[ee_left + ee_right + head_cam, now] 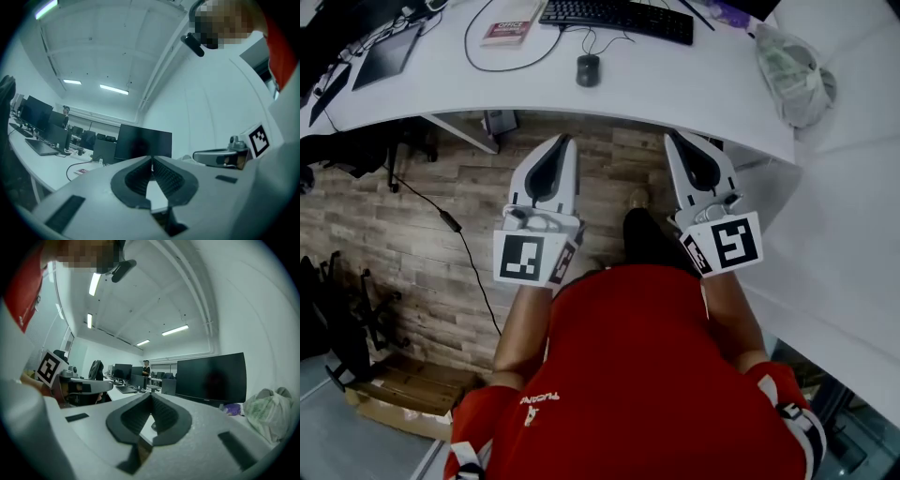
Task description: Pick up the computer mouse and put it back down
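Computer mouse [588,68] lies on the desk [675,89], at 7 o'clock from the keyboard [617,19], untouched. Left gripper [562,141] and right gripper [673,137] hover short of the desk edge, the mouse at their 12 o'clock. Both have jaws pressed together, empty. Pickup and set-down appear outstanding.

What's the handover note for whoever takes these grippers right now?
Left gripper: shut, empty, held before the desk's near edge.
Right gripper: shut, empty, held beside it.
Computer mouse: on the white desk, in front of the keyboard, clear of both grippers.
Done: nothing; the mouse is not yet picked up.
Left: open a gripper, reach in, grasp, lift, set it back down.
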Motion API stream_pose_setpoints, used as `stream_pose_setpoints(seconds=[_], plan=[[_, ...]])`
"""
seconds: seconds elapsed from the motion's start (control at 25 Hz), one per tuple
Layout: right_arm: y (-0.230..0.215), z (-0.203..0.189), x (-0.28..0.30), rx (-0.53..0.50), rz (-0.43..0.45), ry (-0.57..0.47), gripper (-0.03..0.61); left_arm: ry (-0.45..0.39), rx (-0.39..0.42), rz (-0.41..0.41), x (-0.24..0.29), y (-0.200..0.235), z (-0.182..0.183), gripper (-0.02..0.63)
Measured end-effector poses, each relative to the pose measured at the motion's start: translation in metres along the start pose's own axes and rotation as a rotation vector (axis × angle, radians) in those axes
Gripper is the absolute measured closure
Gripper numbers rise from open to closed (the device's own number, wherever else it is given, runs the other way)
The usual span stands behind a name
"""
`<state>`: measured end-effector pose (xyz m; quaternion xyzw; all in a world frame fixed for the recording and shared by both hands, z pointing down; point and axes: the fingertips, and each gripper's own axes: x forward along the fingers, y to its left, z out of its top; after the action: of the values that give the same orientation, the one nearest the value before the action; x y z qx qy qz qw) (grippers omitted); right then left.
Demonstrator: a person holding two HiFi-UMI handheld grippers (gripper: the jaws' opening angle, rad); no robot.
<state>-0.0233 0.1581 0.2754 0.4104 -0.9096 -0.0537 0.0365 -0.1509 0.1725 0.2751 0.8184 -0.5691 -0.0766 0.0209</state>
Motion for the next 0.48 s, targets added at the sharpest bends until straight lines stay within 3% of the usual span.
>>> stream_pose_setpoints(seconds=[0.48], plan=[[-0.115, -0.025, 0.098, 0.03, 0.101, -0.02, 0.574, 0.093, 0.019, 0.141, 0.141, 0.042, -0.062, 0.598]])
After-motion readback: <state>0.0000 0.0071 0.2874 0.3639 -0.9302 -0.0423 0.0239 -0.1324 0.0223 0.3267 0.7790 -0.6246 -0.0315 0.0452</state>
